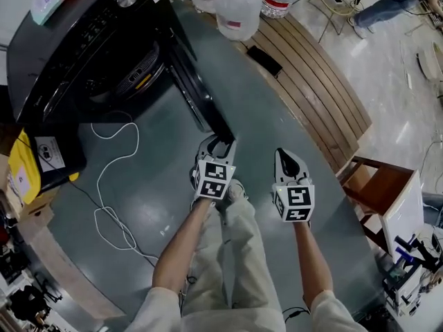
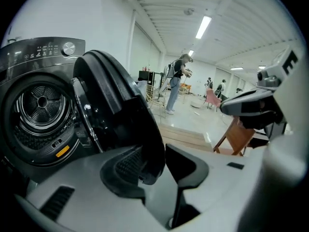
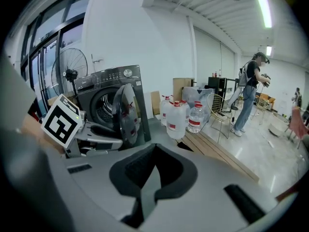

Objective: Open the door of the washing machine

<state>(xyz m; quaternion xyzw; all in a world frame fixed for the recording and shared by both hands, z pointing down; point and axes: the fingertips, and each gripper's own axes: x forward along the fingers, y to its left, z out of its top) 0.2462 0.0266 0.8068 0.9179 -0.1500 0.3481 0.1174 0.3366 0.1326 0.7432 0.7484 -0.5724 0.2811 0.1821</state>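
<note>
The black front-loading washing machine [image 1: 83, 54] stands at the upper left with its round door [image 1: 197, 88] swung wide out from the drum [image 2: 41, 105]. My left gripper [image 1: 220, 147] is at the door's free edge. In the left gripper view the thick dark rim of the door [image 2: 120, 110] sits between the jaws of the left gripper [image 2: 157, 166], and the pads close on it from both sides. My right gripper [image 1: 287, 161] hovers to the right of the door, apart from it. Its jaws [image 3: 153, 151] meet with nothing between them. The machine [image 3: 108, 95] is also in the right gripper view.
Several large water bottles [image 1: 239, 5] stand behind the door beside a slatted wooden platform [image 1: 311, 81]. A white cable [image 1: 111, 206] snakes over the grey floor at the left. A wooden stool [image 1: 377, 189] is at the right. A person [image 2: 176, 83] stands far off.
</note>
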